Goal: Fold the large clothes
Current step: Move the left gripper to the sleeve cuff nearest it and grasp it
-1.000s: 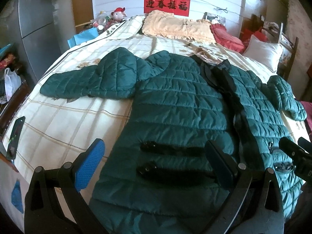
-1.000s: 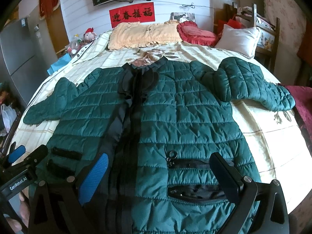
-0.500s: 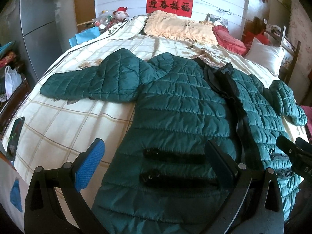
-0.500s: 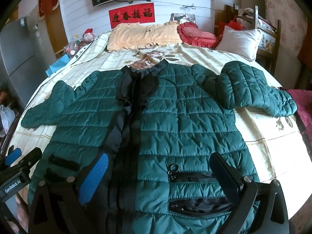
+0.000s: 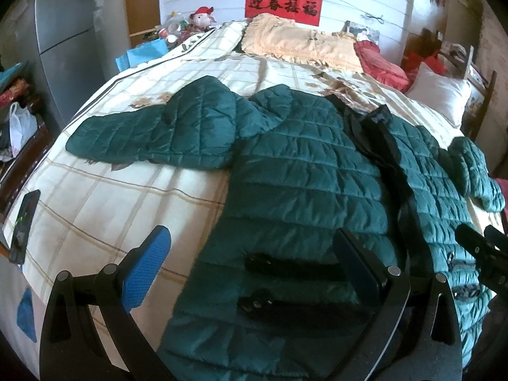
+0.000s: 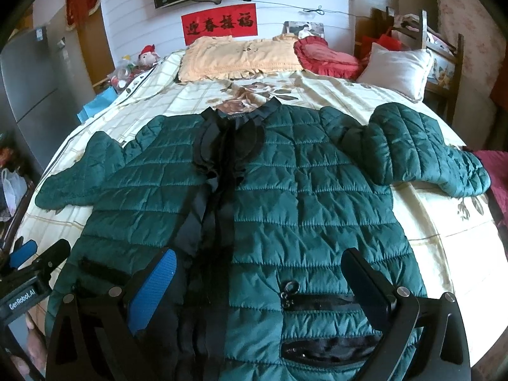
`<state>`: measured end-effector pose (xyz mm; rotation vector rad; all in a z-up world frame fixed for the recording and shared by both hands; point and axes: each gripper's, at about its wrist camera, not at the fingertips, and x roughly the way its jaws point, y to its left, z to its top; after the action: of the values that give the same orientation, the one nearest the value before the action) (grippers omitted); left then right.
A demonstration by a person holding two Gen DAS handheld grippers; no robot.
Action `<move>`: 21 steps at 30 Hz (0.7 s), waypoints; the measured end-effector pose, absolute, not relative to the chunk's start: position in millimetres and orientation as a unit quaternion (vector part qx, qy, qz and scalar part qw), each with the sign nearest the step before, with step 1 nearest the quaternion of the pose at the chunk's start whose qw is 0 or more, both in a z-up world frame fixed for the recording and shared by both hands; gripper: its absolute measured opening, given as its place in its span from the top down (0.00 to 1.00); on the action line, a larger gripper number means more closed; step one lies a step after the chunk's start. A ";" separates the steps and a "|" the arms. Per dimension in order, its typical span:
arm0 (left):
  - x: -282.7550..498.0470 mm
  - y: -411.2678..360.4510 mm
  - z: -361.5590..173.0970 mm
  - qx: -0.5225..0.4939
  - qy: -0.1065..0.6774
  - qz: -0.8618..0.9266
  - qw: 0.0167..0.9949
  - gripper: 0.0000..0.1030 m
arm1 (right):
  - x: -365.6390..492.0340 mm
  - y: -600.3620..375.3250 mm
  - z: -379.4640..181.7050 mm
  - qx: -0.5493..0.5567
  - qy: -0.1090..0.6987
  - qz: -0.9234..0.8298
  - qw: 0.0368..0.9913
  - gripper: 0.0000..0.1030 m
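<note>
A dark green quilted jacket (image 6: 285,197) with a black front placket lies spread face up on the bed, also in the left wrist view (image 5: 304,184). Its left sleeve (image 5: 152,136) stretches over the sheet; its right sleeve (image 6: 422,152) lies bent near the bed's right side. My left gripper (image 5: 250,266) is open and empty above the jacket's lower left pockets. My right gripper (image 6: 260,282) is open and empty above the lower right zip pockets. Each gripper shows at the edge of the other's view.
The bed (image 5: 111,197) has a cream checked sheet. A yellow pillow (image 6: 238,57), red cushion (image 6: 324,57) and white pillow (image 6: 393,70) lie at its head. A phone (image 5: 23,225) lies at the bed's left edge. A fridge (image 5: 60,31) stands left, a chair (image 6: 444,47) right.
Both grippers have drawn back a little toward the jacket's hem, so more of the jacket shows. Jaws stay open. The jacket has not moved.
</note>
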<state>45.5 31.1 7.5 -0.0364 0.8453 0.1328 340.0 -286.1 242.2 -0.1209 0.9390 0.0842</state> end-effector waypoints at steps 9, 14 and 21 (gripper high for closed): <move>60.0 63.5 12.8 -0.034 0.396 0.097 0.913 0.01 | 176.8 -249.6 184.2 -0.052 0.455 0.042 0.888 0.00; 68.0 89.9 12.0 -0.050 0.396 0.120 0.909 0.01 | 99.5 -242.7 133.0 -0.044 0.460 0.041 0.886 0.00; 80.6 130.2 2.2 -0.057 0.421 0.160 0.891 0.01 | 42.1 -221.5 73.5 -0.045 0.473 0.046 0.879 0.00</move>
<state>80.6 130.2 2.2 -0.1185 0.8731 0.3322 42.1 -221.5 73.5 -0.0932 0.9867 0.0950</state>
